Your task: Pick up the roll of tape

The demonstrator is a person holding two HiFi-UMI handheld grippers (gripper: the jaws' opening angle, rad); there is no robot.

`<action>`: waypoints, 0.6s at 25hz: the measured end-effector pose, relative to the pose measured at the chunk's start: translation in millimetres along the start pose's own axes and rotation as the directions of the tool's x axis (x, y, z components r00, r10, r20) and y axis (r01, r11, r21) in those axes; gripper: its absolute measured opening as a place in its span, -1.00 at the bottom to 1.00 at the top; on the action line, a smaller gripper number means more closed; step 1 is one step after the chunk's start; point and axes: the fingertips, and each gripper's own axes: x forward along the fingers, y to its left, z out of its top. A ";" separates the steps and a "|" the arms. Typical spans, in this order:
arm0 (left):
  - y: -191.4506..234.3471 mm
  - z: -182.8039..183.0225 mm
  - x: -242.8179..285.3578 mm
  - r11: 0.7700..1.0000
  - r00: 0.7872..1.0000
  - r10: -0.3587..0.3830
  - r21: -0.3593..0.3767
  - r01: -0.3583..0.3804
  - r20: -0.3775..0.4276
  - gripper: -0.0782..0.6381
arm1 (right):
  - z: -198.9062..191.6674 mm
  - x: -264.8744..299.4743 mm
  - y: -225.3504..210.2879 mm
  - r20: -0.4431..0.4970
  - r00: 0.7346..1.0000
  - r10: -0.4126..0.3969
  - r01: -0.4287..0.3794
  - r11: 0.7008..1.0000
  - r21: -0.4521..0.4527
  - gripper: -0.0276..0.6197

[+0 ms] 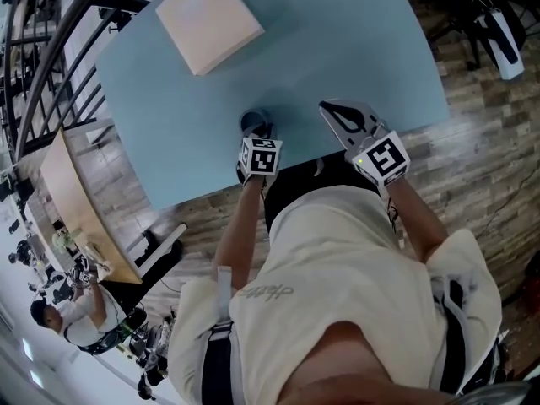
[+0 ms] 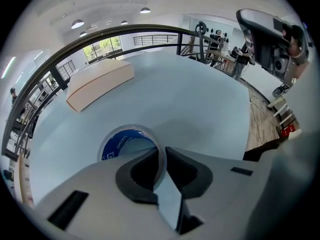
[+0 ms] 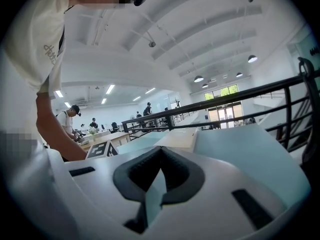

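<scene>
The roll of tape (image 2: 125,140) is clear with a blue inner core and lies flat on the light blue table (image 2: 190,99), near its front edge. My left gripper (image 2: 162,153) is shut on the roll's wall, one jaw inside the ring and one outside. In the head view the roll of tape (image 1: 254,119) peeks out just beyond my left gripper (image 1: 256,135). My right gripper (image 1: 329,110) hovers to the right of it, shut with nothing in it. Its jaws meet at the tips in the right gripper view (image 3: 160,151).
A flat cardboard box (image 1: 208,18) lies at the far side of the table (image 1: 337,49). A dark railing (image 2: 100,36) runs behind the table. Wooden floor (image 1: 481,133) lies to the right. My right gripper (image 2: 272,39) shows high at the right in the left gripper view.
</scene>
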 end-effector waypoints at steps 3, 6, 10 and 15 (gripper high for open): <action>-0.6 2.0 -3.8 1.000 1.000 -0.002 -0.027 0.002 0.018 -0.62 | 1.4 0.0 -0.4 0.003 1.000 -0.007 0.007 1.000 0.002 -0.90; -3.1 6.5 -12.4 0.998 0.999 -0.019 -0.064 0.021 0.044 -0.62 | 3.9 0.2 2.1 0.007 1.000 -0.010 0.010 1.000 -0.004 -0.90; -4.8 17.3 -24.8 0.995 0.995 -0.028 -0.089 0.037 0.095 -0.63 | -1.6 -1.7 5.5 -0.030 1.000 -0.003 0.002 1.000 -0.031 -0.90; 1.5 36.9 -47.6 0.993 0.986 -0.019 -0.113 0.038 0.168 -0.63 | 11.7 5.1 9.3 -0.014 1.000 -0.008 0.007 0.999 -0.041 -0.90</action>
